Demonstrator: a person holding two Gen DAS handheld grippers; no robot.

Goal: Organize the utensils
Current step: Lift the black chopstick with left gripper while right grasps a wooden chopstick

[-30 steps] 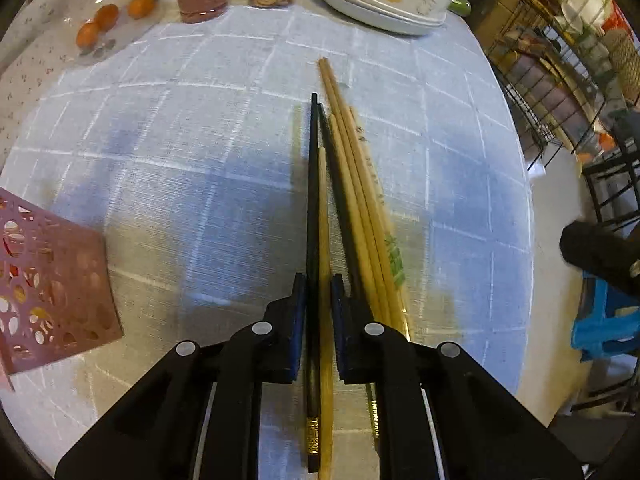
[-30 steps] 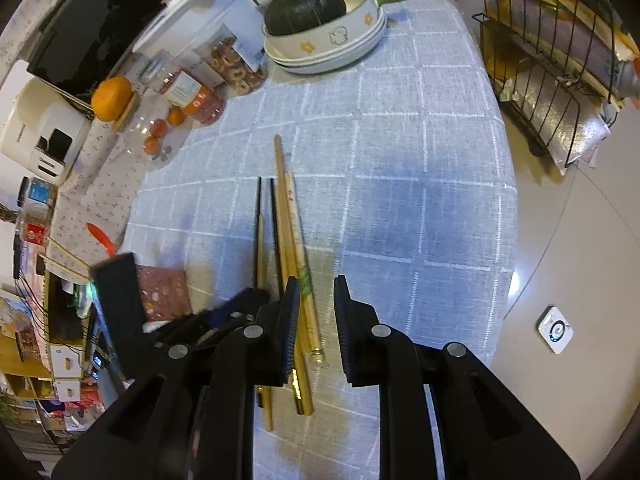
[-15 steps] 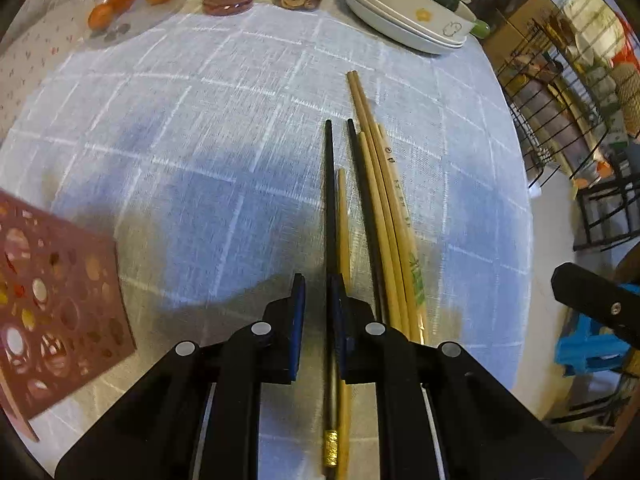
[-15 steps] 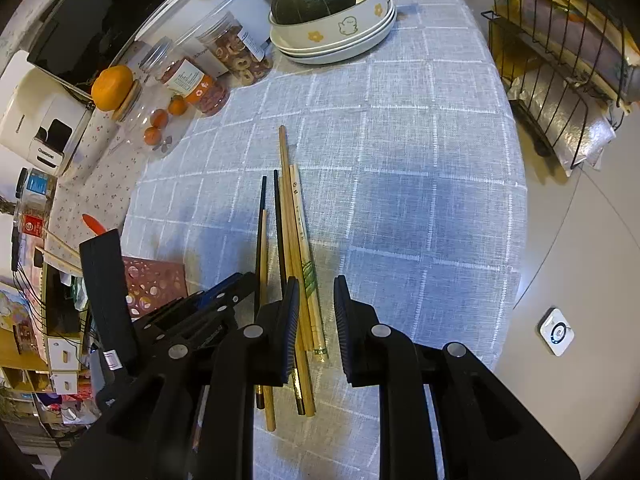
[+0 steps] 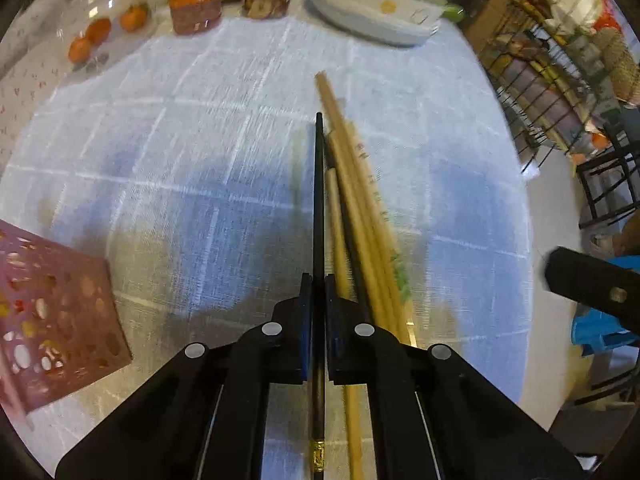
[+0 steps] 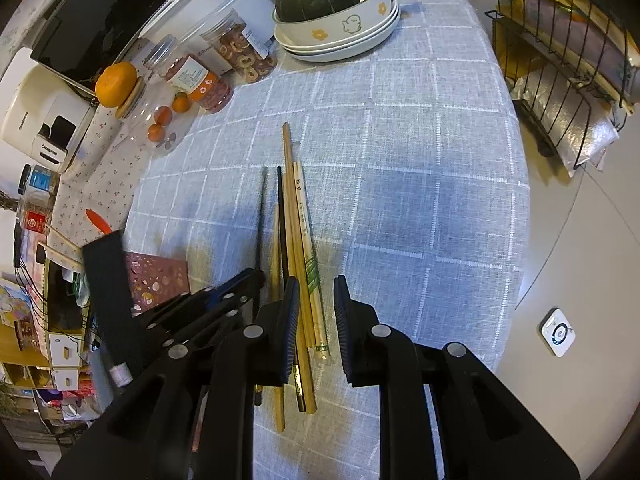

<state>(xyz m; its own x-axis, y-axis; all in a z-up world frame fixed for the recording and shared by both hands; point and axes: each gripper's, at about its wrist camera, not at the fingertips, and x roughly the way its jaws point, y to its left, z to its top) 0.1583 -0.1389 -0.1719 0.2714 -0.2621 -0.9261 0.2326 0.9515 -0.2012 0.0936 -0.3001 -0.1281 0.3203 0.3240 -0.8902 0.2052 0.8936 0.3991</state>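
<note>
My left gripper (image 5: 316, 320) and right gripper (image 6: 316, 312) are matte black plastic, with silver screws and blue-edged ribbed pads.

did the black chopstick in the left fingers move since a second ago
Yes. The black chopstick, now clamped as the left gripper has just closed, has shifted left, away from the wooden chopsticks on the tablecloth.

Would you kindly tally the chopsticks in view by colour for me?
black chopsticks: 2 (one gripped in the left tool, the other lying loose)
light wooden chopsticks: 4, as far as their overlap lets me tell
Total: 6
</note>
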